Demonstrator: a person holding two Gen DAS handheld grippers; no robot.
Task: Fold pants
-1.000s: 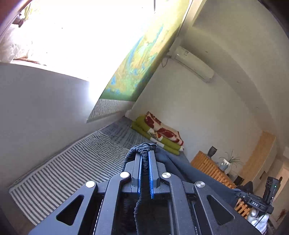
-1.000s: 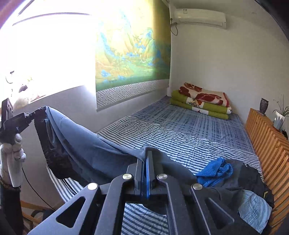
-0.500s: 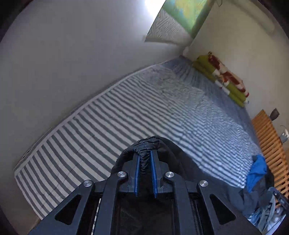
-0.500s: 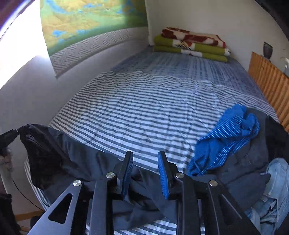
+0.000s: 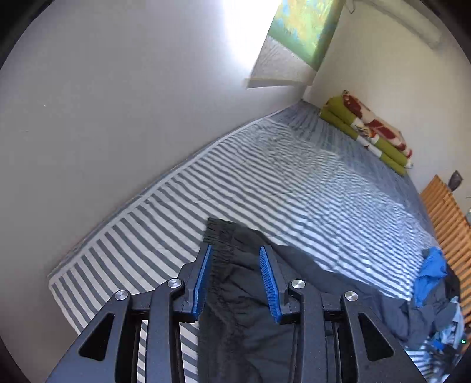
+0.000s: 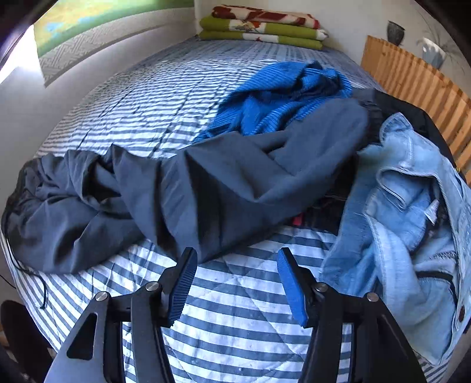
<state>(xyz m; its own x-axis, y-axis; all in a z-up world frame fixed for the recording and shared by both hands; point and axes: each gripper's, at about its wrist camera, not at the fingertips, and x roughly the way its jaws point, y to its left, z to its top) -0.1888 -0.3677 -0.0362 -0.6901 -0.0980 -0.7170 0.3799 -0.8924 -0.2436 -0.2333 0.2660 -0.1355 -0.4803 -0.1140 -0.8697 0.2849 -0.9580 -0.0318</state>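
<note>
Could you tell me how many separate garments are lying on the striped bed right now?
3 visible: dark pants across the near edge, blue top behind them, light denim garment at the right. Dark fabric beneath may be more.

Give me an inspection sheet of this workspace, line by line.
Surface: striped bed, quilted cover.
Job's things: dark pants lying rumpled across the bed, waistband at the left end.
Clutter: blue top, denim jacket, other dark clothes piled at the right.
Tongs: left tongs opening, waistband between the jaws; right tongs opening, nothing between the jaws.
Cables: thin dark cord at the bed's edge.
Surroundings: folded blankets, wooden slats, wall hanging.
</note>
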